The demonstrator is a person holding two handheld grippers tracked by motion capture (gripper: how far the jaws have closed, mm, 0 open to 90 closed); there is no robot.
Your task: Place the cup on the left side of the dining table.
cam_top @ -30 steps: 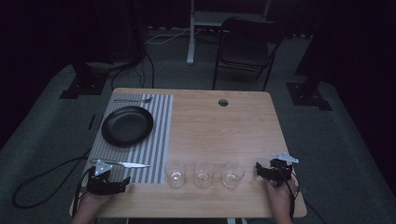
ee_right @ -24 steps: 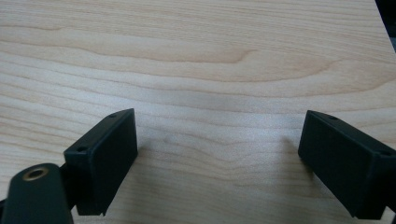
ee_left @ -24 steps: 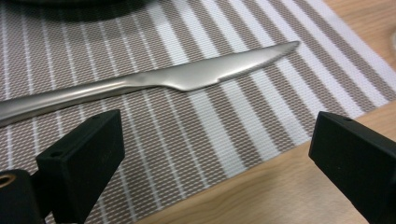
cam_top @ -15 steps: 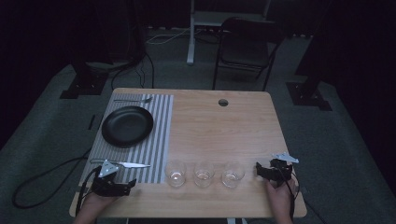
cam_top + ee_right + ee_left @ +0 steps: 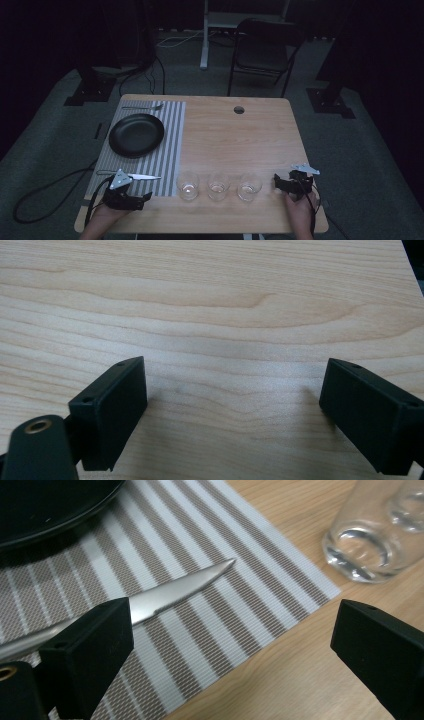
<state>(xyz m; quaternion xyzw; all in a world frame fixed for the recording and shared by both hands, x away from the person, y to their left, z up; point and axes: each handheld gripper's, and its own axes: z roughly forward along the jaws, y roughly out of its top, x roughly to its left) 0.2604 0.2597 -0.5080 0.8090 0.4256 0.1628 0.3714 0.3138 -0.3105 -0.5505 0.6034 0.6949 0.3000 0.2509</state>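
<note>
A silver knife (image 5: 145,176) lies on the front edge of a striped placemat (image 5: 170,150), its tip pointing right. My left gripper (image 5: 142,198) sits just in front of it at the table's front left, open and holding nothing. In the left gripper view the knife (image 5: 185,587) runs behind the left jaw, outside the gap of the gripper (image 5: 230,645). A black plate (image 5: 136,135) rests on the mat. My right gripper (image 5: 277,183) stands open at the front right; in the right gripper view the gripper (image 5: 232,405) has bare wood between its jaws.
Three empty glasses (image 5: 187,185) (image 5: 218,186) (image 5: 249,186) stand in a row near the front edge, between the two grippers. A fork (image 5: 142,107) lies at the mat's far edge. The wooden table (image 5: 240,145) has a cable hole (image 5: 238,109). A chair (image 5: 265,45) stands behind the table.
My left gripper has shifted a little to the right along the front edge, closer to the knife's blade. The knife, glasses and right gripper have stayed put.
</note>
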